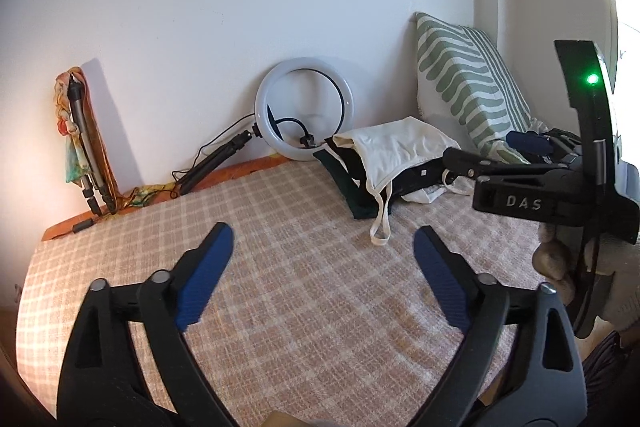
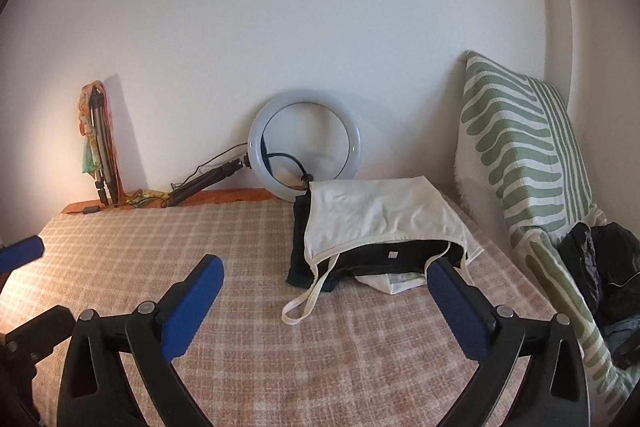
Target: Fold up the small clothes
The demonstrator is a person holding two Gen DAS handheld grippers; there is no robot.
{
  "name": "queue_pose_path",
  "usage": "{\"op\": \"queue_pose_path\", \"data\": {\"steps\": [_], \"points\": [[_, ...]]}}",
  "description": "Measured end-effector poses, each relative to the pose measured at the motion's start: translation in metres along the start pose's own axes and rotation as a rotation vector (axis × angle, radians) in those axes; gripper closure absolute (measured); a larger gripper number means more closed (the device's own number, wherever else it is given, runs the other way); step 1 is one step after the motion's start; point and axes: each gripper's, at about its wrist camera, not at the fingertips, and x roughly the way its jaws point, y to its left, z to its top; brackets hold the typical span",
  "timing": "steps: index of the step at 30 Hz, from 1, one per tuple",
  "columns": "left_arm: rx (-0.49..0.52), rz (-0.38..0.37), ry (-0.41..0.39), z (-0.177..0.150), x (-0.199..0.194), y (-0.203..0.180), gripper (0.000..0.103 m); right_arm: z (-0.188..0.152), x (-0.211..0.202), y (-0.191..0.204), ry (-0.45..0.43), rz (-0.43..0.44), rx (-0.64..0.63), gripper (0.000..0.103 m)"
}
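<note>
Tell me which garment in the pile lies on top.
The white strappy top: it lies over the dark garment, its loose strap trailing onto the checked blanket.

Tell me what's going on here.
A person holds a gripper in each hand over a checked bedspread. The left gripper and right gripper are both open and empty. A small stack of clothes, white top uppermost, lies ahead beside a striped pillow.

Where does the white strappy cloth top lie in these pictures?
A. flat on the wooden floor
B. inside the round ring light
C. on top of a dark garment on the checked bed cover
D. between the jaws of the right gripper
C: the white strappy cloth top rests over a dark garment on the checked bed cover.
</note>
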Motion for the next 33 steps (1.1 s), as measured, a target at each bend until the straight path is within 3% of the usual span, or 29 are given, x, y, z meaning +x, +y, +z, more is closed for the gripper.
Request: {"op": "queue_pose_path", "data": {"steps": [11, 33], "points": [[0.037, 0.068, -0.003, -0.003, 0.001, -0.006, 0.000, -0.008, 0.011, -0.003, 0.016, -0.004, 0.037, 0.000], [0.038, 0.082, 0.029, -0.007, 0.005, -0.007, 0.000, -0.016, 0.019, 0.006, 0.045, 0.009, 0.007, 0.000]]}}
